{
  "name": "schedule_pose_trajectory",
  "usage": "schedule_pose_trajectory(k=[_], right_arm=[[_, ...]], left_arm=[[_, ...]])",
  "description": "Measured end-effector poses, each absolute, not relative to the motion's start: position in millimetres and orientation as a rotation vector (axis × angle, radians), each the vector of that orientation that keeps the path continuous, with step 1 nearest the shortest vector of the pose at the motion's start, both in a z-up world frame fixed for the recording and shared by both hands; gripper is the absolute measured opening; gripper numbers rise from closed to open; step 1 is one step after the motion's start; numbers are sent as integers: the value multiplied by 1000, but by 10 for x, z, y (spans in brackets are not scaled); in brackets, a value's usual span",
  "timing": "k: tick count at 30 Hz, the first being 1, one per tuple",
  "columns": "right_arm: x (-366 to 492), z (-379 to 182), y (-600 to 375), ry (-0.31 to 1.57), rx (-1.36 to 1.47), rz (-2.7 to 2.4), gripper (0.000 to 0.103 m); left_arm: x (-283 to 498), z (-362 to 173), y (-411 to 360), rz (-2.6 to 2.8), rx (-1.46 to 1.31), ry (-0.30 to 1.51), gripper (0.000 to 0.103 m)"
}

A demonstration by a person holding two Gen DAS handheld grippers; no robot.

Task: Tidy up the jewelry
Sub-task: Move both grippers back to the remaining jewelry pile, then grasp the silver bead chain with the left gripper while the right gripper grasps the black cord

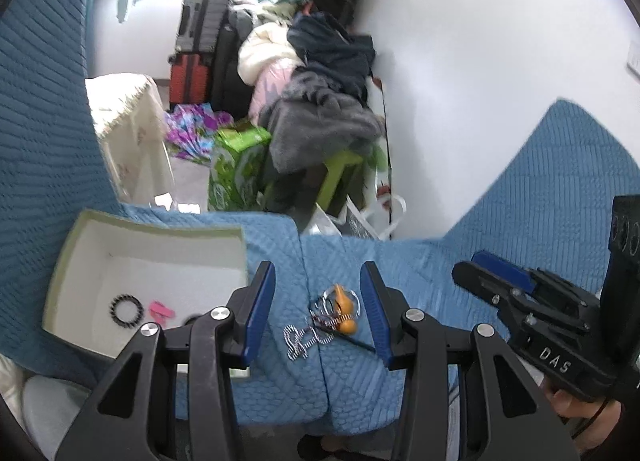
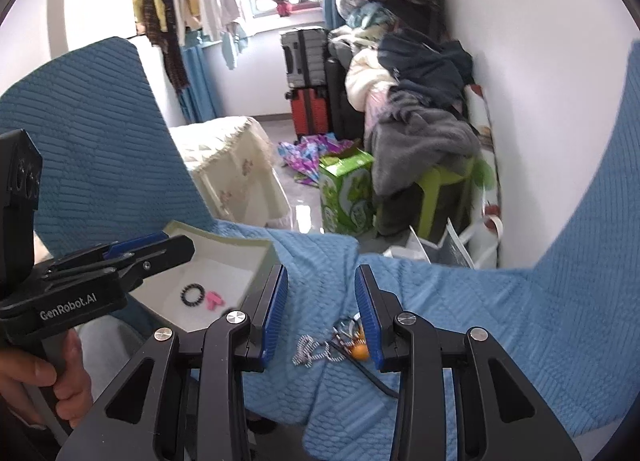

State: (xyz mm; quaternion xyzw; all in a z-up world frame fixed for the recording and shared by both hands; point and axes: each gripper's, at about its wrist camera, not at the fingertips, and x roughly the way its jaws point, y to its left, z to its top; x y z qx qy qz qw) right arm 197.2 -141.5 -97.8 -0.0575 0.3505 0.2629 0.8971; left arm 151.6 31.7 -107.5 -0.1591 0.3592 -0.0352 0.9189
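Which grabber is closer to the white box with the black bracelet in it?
Left. The left gripper reaches over the white box, while the right gripper hovers beside it, over the blue cushion.

Each fisheye camera rides on its own claw, looking forward and downward along two blue-padded fingers, close above the quilted blue sofa cover [image 1: 280,245]. Both views share the open white cardboard box [image 1: 160,257], the tangled jewelry pile [image 2: 336,345] and the cluttered room beyond.
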Motion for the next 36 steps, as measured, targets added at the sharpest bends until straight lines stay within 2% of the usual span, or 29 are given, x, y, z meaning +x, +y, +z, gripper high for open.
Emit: schedule_pose_trajectory(k=[14,23,36], right_arm=[[2088,-1786,-1938,787,-75,495,33],[2256,-2471,-2180,932,-11,467,33],[2465,-2935,-1954,1050,-108,592,32]], left_arm=[[1657,-1664,-93,-121,-340,757,45],[1849,-2209,-350,-143,-315,873,45],[2028,-2852,-367,-74,-213,1020,38]])
